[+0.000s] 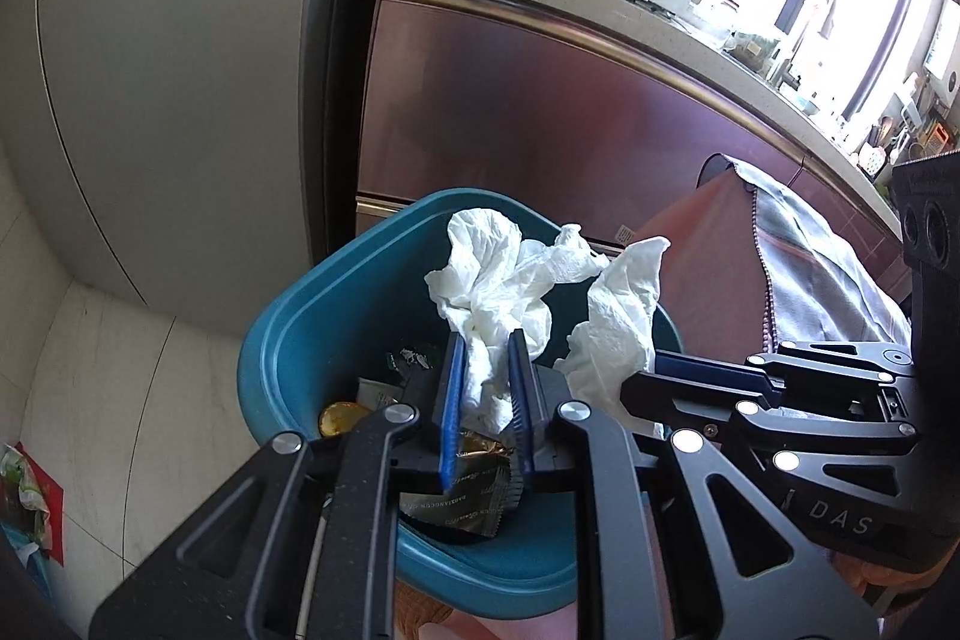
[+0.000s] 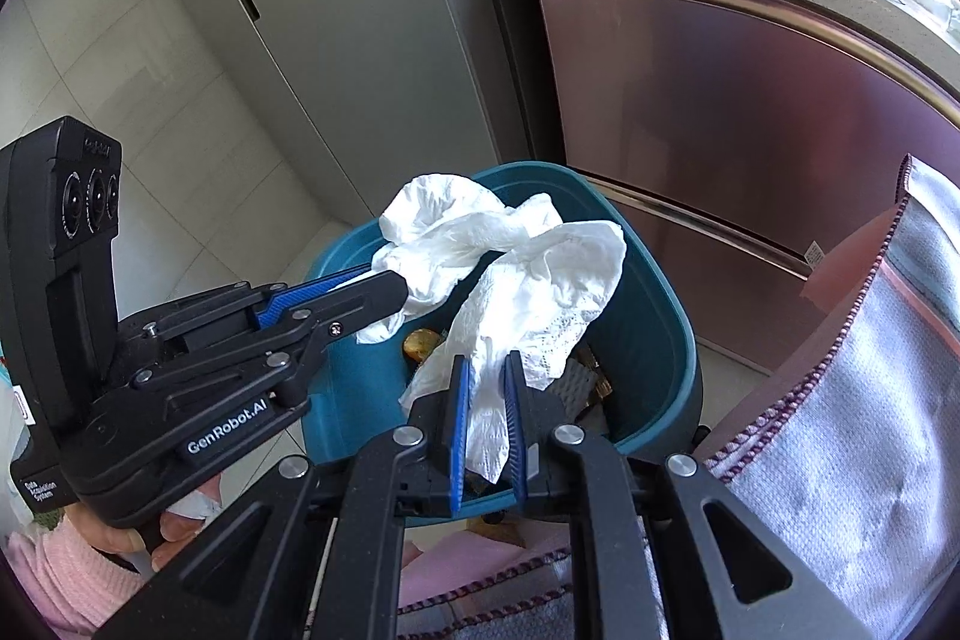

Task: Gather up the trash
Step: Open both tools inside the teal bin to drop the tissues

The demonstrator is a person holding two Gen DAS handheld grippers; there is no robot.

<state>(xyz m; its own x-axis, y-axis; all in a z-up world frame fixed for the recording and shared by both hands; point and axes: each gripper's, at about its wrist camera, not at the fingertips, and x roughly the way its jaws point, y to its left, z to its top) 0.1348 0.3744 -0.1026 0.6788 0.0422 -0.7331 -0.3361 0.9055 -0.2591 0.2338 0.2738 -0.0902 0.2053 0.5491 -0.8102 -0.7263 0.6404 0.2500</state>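
while both grippers hang over the teal bin (image 1: 282, 340), the left gripper (image 1: 486, 358) has its jaws pinched narrow on one crumpled white tissue (image 1: 492, 274), and the right gripper (image 2: 487, 376) pinches another tissue (image 2: 540, 292) likewise; wrappers (image 1: 456, 496) lie inside the bin.

The pale tiled floor (image 1: 90, 370) carries the teal trash bin (image 1: 288, 340), standing close before the refrigerator and cabinet.
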